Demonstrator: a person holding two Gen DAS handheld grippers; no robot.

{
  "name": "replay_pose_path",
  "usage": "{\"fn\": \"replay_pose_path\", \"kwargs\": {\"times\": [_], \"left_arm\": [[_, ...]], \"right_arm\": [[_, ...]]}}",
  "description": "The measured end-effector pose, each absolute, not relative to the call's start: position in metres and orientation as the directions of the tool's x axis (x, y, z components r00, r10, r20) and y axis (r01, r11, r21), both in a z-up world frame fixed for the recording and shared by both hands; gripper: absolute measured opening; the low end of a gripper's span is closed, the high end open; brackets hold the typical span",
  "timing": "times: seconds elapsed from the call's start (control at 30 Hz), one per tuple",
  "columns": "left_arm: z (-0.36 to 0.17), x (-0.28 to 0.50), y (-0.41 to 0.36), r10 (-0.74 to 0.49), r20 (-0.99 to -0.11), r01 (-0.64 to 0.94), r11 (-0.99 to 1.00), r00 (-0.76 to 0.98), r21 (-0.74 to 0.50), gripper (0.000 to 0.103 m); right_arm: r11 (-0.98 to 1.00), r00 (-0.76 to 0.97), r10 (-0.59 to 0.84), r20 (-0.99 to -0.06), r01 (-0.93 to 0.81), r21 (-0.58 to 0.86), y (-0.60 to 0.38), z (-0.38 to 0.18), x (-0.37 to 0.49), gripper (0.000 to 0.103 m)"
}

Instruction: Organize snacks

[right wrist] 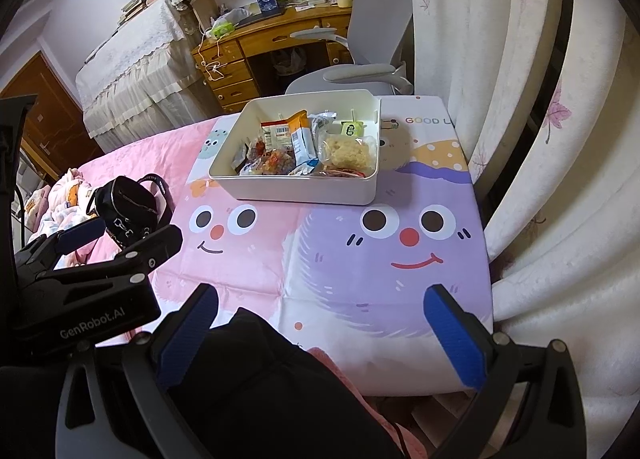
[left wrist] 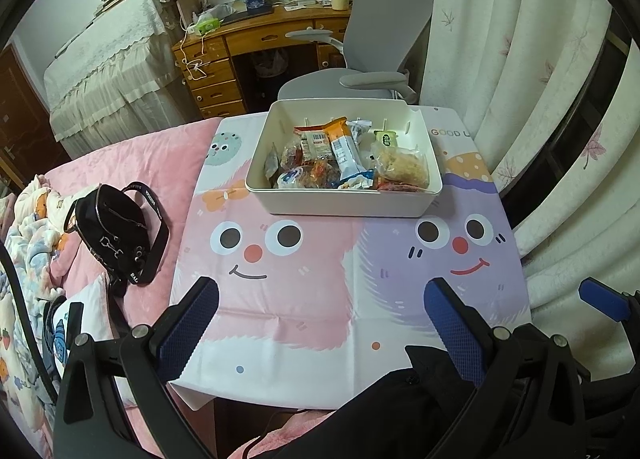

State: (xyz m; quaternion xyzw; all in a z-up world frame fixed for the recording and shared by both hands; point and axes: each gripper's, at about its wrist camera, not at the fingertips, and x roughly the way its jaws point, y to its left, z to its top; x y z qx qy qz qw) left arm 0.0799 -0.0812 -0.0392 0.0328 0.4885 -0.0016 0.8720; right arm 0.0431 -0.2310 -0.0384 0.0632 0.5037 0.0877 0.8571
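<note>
A white plastic storage box point(left wrist: 344, 199) is standing on a small table covered with a cartoon-face tablecloth point(left wrist: 280, 299), at about 12 o'clock from both grippers and well apart from them. The box is sitting at the far side of the cloth, above the pink smiling face and the purple one. Inside it the snacks point(left wrist: 340, 159) are lying in a loose pile: an orange-and-white wrapped bar point(left wrist: 340, 147) is leaning in the middle, a clear bag of pale crispy pieces point(left wrist: 400, 165) is lying at the right, and a small green packet point(left wrist: 386, 137) is standing against the back wall.

The left gripper point(left wrist: 320, 313) is hovering low over the near edge of the cloth with its blue-padded fingers point(left wrist: 188, 323) spread wide apart and holding nothing. The right gripper point(right wrist: 320, 323) is hovering the same way, its fingers point(right wrist: 456, 339) also wide apart and empty, with dark clothing below it.

At about 9 o'clock, a black shoulder bag point(left wrist: 116, 231) is lying on the pink bedcover point(left wrist: 160, 163). At 12 o'clock behind the box, a grey office chair point(left wrist: 380, 43) is standing before a wooden desk point(left wrist: 248, 43). White curtains point(left wrist: 520, 79) are hanging at 2 o'clock.
</note>
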Motion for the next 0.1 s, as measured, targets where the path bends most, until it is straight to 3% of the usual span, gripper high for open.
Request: {"fn": "replay_pose_path", "kwargs": {"times": [0.1], "left_arm": [[-0.0386, 0.0784, -0.0862, 0.038, -0.852, 0.026, 0.998, 0.522, 0.06, 0.102]], "right_arm": [[0.975, 0.474, 0.221, -0.853, -0.094, 0.201, -0.2352, -0.035, 0.045, 0.103]]}}
